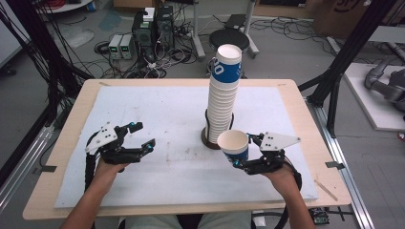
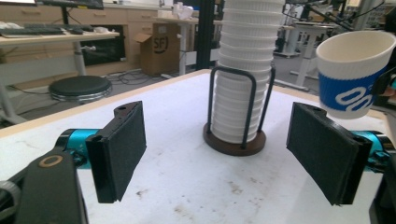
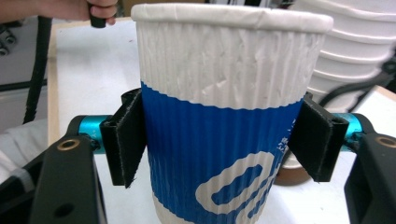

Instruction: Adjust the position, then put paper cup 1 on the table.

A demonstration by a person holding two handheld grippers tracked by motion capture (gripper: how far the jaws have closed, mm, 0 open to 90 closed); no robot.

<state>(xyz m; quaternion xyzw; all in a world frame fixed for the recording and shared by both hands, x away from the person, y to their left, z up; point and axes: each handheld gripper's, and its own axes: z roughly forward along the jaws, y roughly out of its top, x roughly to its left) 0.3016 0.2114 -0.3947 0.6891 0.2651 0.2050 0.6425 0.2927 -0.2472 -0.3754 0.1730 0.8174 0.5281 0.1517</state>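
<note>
Blue-and-white ribbed paper, the cup [image 1: 233, 147] sits upright between the pads of the right hand-held gripper [image 1: 239, 155], pinched at its blue band just in front of the tall stack of cups [image 1: 223, 95], probably so it stays level and clear of the table [image 1: 157, 143]. Left of the stack, the left hand-held gripper [image 1: 143, 137] hangs spread with nothing between its pads, seemingly ready to help. The held cup's base is cut off in the right gripper view, and the stack's top leans out of the wire holder [image 2: 243, 112].
</note>
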